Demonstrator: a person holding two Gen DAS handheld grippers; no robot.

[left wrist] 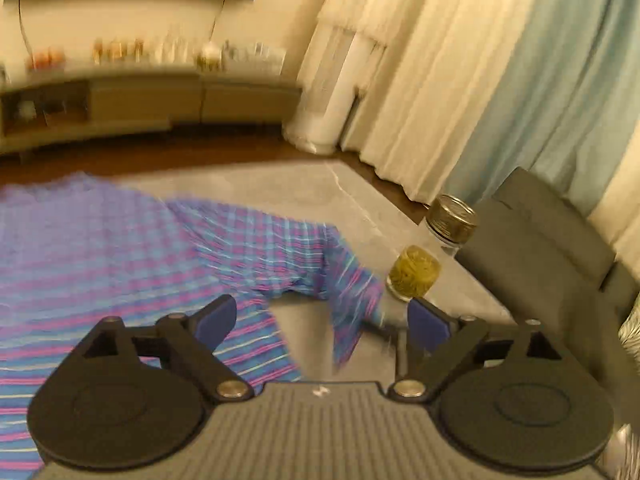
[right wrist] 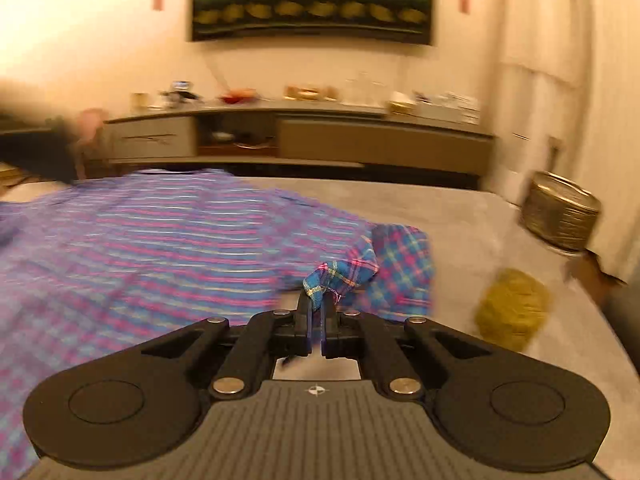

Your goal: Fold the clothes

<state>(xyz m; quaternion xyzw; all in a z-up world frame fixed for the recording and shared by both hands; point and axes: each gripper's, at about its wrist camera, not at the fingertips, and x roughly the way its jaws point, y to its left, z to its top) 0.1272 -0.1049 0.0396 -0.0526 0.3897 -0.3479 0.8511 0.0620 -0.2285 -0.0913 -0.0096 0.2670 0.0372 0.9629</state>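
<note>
Left wrist view: the left gripper (left wrist: 320, 316) hangs with jaws spread wide and empty above the plaid shirt (left wrist: 100, 248), which is spread over the grey table (left wrist: 280, 184). Its sleeve (left wrist: 304, 256) trails toward two jars (left wrist: 414, 272); a swing of cloth could topple them.

Right wrist view: the right gripper (right wrist: 316, 312) has its jaws pressed together on a small bunch of sleeve cuff (right wrist: 340, 272). That shallow bite looks liable to slip, and pulling could drag the shirt askew.

A home living room: sideboard (right wrist: 384, 140), curtains (left wrist: 460, 60), wall painting (right wrist: 312, 0).
</note>
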